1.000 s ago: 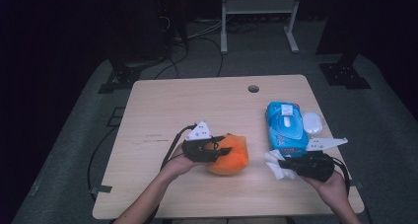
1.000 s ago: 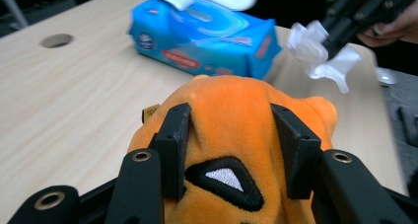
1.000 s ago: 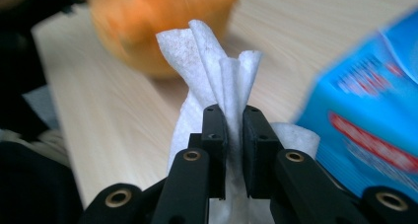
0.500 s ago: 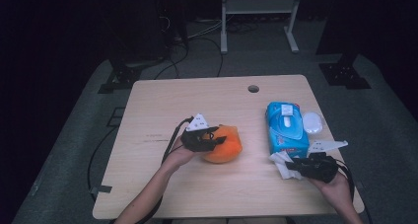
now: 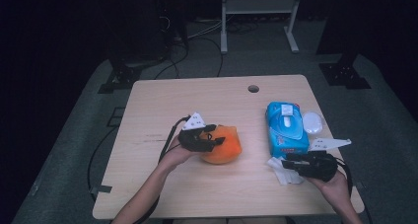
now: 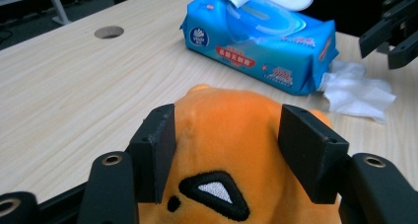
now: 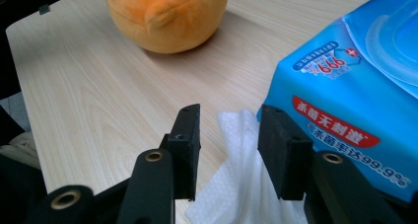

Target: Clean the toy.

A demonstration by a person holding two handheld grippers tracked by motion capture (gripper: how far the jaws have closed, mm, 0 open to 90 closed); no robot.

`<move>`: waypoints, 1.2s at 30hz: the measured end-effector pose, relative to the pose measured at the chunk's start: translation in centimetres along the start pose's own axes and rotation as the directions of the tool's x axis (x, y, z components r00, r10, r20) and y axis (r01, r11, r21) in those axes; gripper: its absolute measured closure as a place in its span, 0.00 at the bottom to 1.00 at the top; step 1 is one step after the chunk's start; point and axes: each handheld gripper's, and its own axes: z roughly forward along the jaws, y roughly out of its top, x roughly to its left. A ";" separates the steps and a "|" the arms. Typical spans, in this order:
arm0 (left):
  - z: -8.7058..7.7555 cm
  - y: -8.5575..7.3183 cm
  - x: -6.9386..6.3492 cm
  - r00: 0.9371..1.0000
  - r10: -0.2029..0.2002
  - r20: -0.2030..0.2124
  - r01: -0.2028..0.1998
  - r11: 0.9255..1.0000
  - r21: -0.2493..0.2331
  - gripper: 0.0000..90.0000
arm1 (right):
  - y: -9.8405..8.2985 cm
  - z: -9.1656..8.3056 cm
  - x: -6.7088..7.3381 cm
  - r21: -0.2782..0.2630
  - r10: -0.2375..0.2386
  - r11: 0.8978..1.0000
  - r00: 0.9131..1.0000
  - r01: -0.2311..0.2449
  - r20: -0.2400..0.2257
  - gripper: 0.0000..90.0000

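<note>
Step in hand, as I judge it: take the wet wipe (image 7: 235, 182) to the orange plush toy (image 6: 231, 150). To do it well, brace the toy low on both flanks and lift the wipe clear of the blue wet-wipe pack (image 7: 355, 93) before carrying it across. Left claw (image 6: 224, 150): jaws have just been opening, partly spread, toy between them, pads at its sides. Right claw (image 7: 229, 145): jaws have just been opening, partly spread, wipe lying loose on the surface (image 7: 98, 100) between them, pack just beside.
</note>
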 end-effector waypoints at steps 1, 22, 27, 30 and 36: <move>-0.2 0.1 0.0 1.000 0.002 -0.001 -0.002 1.000 -0.001 0.42 | 0.1 0.1 0.1 -0.001 -0.002 1.000 1.000 0.002 -0.003 0.65; -4.3 -1.1 0.6 0.998 -0.052 -0.038 0.051 0.998 -0.022 0.24 | 0.9 0.8 0.6 -0.001 -0.023 1.000 1.000 0.023 0.015 0.53; -5.1 -1.7 0.9 0.997 -0.060 -0.050 0.059 0.998 -0.008 0.22 | 1.0 1.0 0.6 0.004 -0.026 1.000 0.999 0.026 0.020 0.52; -5.4 -1.9 1.0 0.996 -0.068 -0.055 0.068 0.998 -0.009 0.22 | 1.0 1.0 0.7 0.006 -0.029 1.000 0.999 0.029 0.022 0.51; -6.5 -2.8 1.2 0.994 -0.080 -0.070 0.079 0.997 -0.012 0.21 | 0.9 1.0 0.7 0.007 -0.028 1.000 0.999 0.027 0.025 0.50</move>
